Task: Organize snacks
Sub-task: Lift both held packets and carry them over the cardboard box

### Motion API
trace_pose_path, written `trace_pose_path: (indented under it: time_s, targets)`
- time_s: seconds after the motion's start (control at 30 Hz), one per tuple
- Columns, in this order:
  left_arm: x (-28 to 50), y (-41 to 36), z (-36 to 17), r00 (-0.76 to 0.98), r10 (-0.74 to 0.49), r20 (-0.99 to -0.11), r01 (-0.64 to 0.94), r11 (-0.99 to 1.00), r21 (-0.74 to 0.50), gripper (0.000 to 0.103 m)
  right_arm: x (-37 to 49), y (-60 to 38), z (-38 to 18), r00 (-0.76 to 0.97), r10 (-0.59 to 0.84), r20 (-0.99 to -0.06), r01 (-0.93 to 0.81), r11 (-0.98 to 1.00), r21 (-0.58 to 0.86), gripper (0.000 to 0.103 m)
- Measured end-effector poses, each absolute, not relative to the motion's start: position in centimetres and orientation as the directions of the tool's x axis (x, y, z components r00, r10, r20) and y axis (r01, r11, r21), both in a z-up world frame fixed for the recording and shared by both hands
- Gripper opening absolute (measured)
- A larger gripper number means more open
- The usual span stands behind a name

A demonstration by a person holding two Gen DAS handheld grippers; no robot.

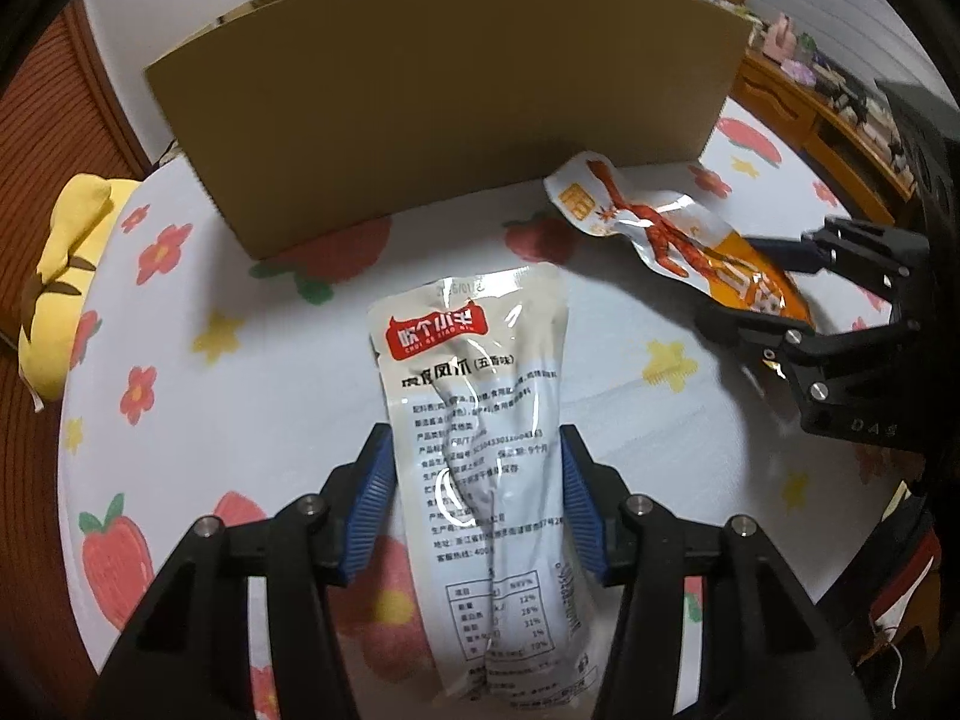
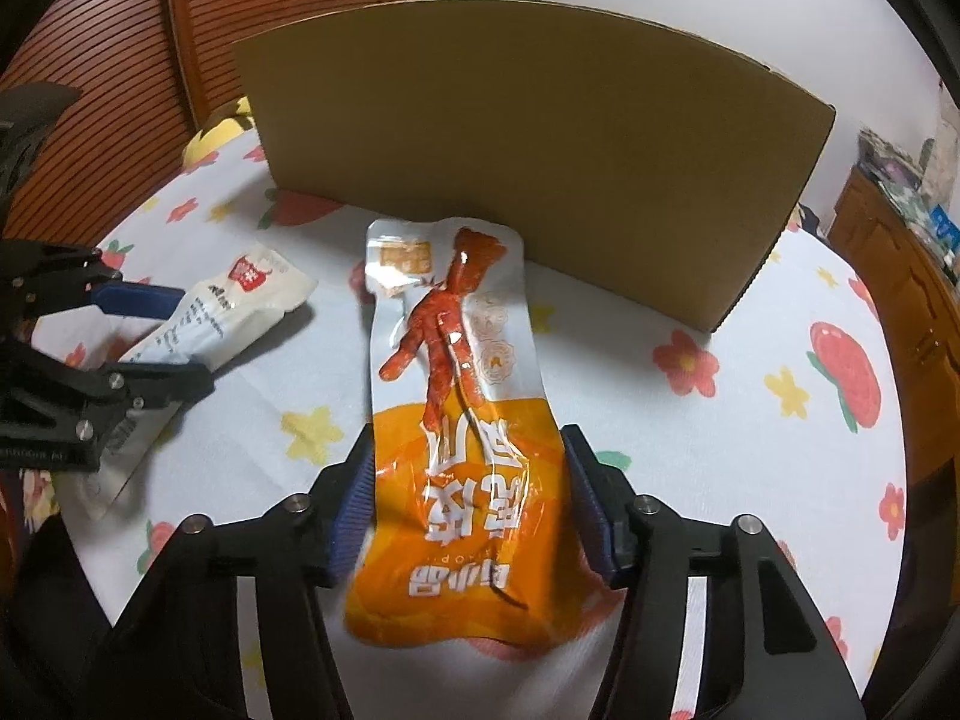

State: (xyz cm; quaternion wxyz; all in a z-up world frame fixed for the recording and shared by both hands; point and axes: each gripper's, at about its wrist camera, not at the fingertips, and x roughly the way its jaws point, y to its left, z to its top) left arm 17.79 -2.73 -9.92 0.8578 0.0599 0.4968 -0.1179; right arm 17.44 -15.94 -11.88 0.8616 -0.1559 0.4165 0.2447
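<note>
A white-grey chicken-feet snack packet (image 1: 480, 420) lies lengthwise between the blue pads of my left gripper (image 1: 477, 498), which are closed against its sides. It also shows in the right wrist view (image 2: 228, 306). An orange and silver chicken-feet packet (image 2: 456, 408) lies between the pads of my right gripper (image 2: 471, 504), which press its edges. It also shows in the left wrist view (image 1: 672, 228), with the right gripper (image 1: 780, 306) around its orange end. A brown cardboard box (image 1: 444, 102) stands behind both packets, its inside hidden.
The table wears a white cloth with strawberries and flowers (image 1: 180, 384). A yellow plush toy (image 1: 66, 264) sits at the left table edge. A wooden cabinet with clutter (image 1: 840, 108) stands at the right, and a wooden slatted door (image 2: 180, 30) at the left.
</note>
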Motion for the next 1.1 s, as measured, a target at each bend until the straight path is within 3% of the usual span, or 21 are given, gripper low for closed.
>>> trace_pose_path:
  time_s: [0.57, 1.1]
  targets:
    - [16.5, 0.2, -7.4, 0.562, -0.196, -0.803, 0.227, 0.971, -0.078, 0.052, 14.8, -15.7, -10.4, 0.58, 0.329, -0.745, -0.566, 0.821, -0.078, 0.051]
    - [17.2, 0.4, 1.0, 0.678, -0.241, -0.694, 0.259, 0.962, -0.08, 0.053, 13.7, -16.5, -3.6, 0.658, 0.38, -0.65, -0.57, 0.815, -0.101, 0.052]
